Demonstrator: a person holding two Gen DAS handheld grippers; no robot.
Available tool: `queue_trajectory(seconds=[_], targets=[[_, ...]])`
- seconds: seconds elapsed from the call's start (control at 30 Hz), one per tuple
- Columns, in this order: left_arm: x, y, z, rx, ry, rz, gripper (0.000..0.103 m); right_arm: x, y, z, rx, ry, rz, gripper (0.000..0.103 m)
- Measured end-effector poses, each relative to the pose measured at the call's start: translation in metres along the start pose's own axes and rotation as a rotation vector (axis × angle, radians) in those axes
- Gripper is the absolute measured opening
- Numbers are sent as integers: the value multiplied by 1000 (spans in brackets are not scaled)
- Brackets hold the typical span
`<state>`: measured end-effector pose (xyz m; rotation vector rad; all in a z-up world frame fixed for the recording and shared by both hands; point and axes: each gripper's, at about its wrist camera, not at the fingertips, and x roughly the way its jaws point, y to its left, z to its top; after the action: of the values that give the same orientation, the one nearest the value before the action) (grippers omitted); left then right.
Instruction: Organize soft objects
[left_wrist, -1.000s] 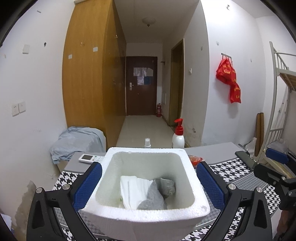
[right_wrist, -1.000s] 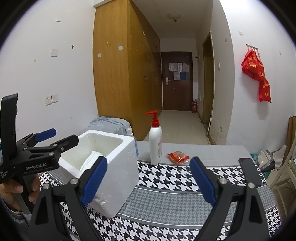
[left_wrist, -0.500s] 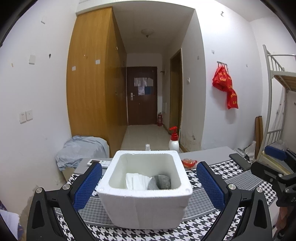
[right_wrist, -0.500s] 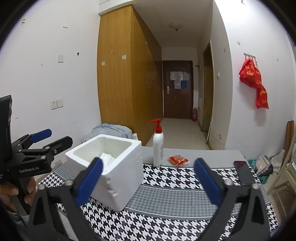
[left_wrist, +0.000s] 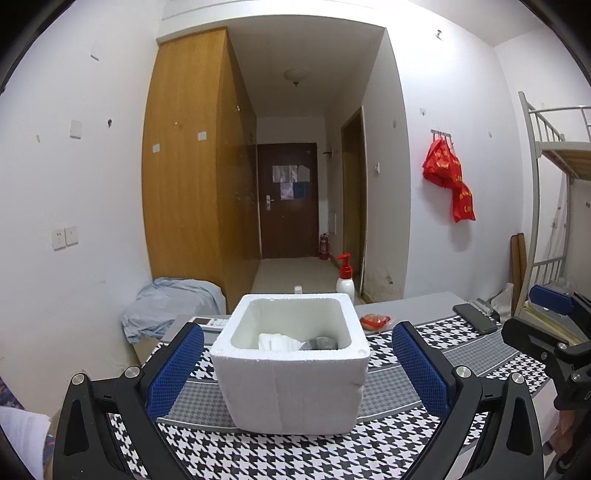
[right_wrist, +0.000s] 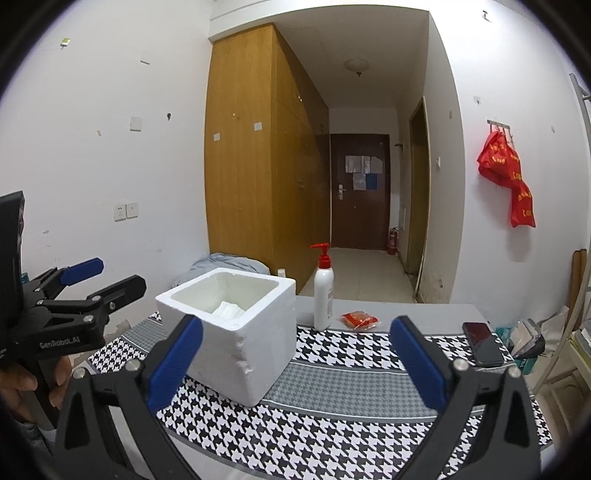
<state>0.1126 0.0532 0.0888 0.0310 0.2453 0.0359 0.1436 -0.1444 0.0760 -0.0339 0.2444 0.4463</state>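
A white foam box (left_wrist: 291, 365) stands on the houndstooth tablecloth (left_wrist: 295, 454). Inside lie a folded white cloth (left_wrist: 277, 341) and a grey cloth (left_wrist: 321, 343). The box also shows in the right wrist view (right_wrist: 236, 328), with the white cloth (right_wrist: 229, 308) visible. My left gripper (left_wrist: 295, 369) is open and empty, pulled back in front of the box. My right gripper (right_wrist: 295, 363) is open and empty, to the right of the box.
A red-pump lotion bottle (right_wrist: 323, 291), a red snack packet (right_wrist: 360, 319) and a black phone (right_wrist: 482, 343) sit behind and right of the box. A remote (left_wrist: 210, 322) lies behind-left. A grey-blue cloth heap (left_wrist: 170, 306) lies beyond the table's left end.
Both grippers have drawn back and up from the box. The left gripper was close over the box opening; now the whole box shows in front of it.
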Motion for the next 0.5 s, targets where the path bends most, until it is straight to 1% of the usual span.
queue_trajectory(seconds=[0.13,0.5], targets=[[-9,-2,-6,1,-8,1,102,-9,-1,-7,13,-17,13,103],[-24,-4,-31,-19,-27,-3,102,-20,0,-31,23,-3,30,103]])
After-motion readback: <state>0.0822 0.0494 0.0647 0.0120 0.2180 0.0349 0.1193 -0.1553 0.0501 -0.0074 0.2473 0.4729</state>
